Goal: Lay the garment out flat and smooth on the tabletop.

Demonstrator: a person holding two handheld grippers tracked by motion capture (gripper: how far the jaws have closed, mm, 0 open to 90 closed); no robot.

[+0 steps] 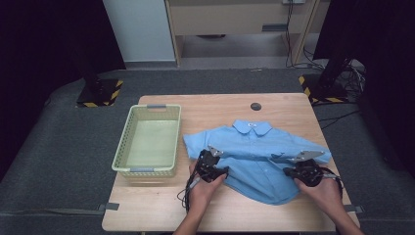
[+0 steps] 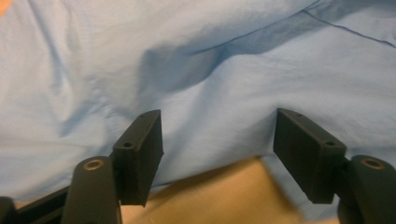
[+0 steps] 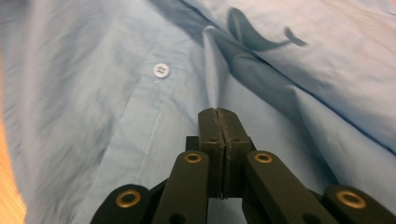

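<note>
A light blue short-sleeved shirt (image 1: 254, 147) lies spread on the wooden table (image 1: 156, 205), collar toward the far edge. My left gripper (image 1: 218, 169) is at the shirt's left lower side. In the left gripper view it (image 2: 218, 126) is open, its jaws standing wide either side of the shirt's (image 2: 210, 70) edge, with bare wood below. My right gripper (image 1: 296, 171) rests on the shirt's right side. In the right gripper view it (image 3: 218, 112) is shut, and a pinched ridge of the shirt's (image 3: 116, 93) cloth runs up from its tips, near a white button (image 3: 161, 70) and a dark whale emblem (image 3: 252, 35).
A pale green plastic basket (image 1: 147, 107) stands on the table's left half, close to the shirt's left sleeve. A small dark round disc (image 1: 256, 106) sits near the far edge. Bare wood lies in front of the shirt. Dark floor surrounds the table.
</note>
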